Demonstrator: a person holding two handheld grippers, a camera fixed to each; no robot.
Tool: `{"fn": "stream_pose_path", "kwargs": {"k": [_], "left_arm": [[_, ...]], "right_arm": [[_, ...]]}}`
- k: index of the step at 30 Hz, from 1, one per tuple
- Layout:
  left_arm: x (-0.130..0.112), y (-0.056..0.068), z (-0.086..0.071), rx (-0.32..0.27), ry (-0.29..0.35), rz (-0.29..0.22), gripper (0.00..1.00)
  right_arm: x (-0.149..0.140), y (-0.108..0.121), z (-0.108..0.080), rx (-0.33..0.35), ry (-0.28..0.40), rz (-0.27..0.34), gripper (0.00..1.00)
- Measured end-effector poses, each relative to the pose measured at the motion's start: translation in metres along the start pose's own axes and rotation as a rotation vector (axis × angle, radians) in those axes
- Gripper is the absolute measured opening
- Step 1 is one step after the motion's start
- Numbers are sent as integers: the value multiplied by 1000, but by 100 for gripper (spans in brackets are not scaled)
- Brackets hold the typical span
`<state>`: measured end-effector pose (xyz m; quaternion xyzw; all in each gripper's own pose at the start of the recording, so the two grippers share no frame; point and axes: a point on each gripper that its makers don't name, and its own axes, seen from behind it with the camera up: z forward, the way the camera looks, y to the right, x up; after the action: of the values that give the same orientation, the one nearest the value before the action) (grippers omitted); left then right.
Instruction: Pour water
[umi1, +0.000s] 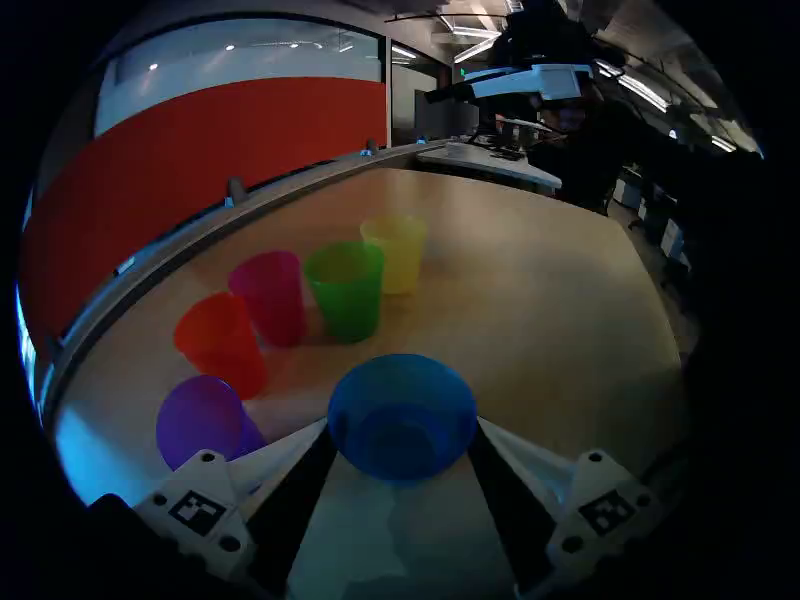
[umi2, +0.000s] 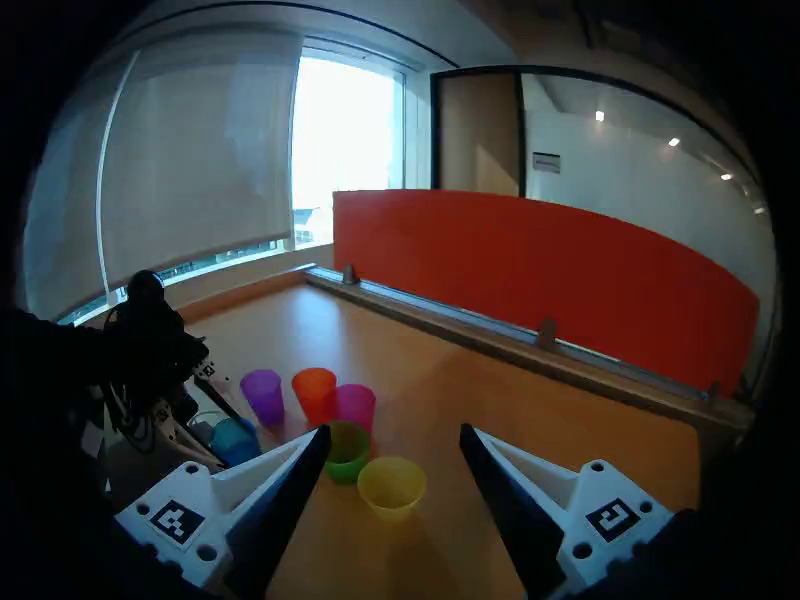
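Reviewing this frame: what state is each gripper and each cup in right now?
left gripper: shut on the blue cup.
blue cup: upright, gripped; contents unclear.
right gripper: open, holding nothing.
purple cup: upright on the table.
orange cup: upright on the table.
pink cup: upright on the table.
green cup: upright on the table.
yellow cup: upright on the table.
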<state>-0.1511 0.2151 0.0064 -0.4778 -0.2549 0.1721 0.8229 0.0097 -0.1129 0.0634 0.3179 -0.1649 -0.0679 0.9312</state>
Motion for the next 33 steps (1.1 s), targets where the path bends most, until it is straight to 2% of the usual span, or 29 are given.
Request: {"fn": "stream_pose_path", "kwargs": {"k": [6,12,20,33], "left_arm": [[1,-4,-2,20,5,-7,86],[14,-6,-13,27,50,-29,86],[48,-15,-37,54,150,-68,86],[98,-31,-80,141,278,-29,86]], "right_arm": [[0,-1,-1,2,5,3,100],[2,-4,0,4,12,6,100],[4,-11,6,12,21,6,100],[-1,-23,22,31,6,-32,100]]}}
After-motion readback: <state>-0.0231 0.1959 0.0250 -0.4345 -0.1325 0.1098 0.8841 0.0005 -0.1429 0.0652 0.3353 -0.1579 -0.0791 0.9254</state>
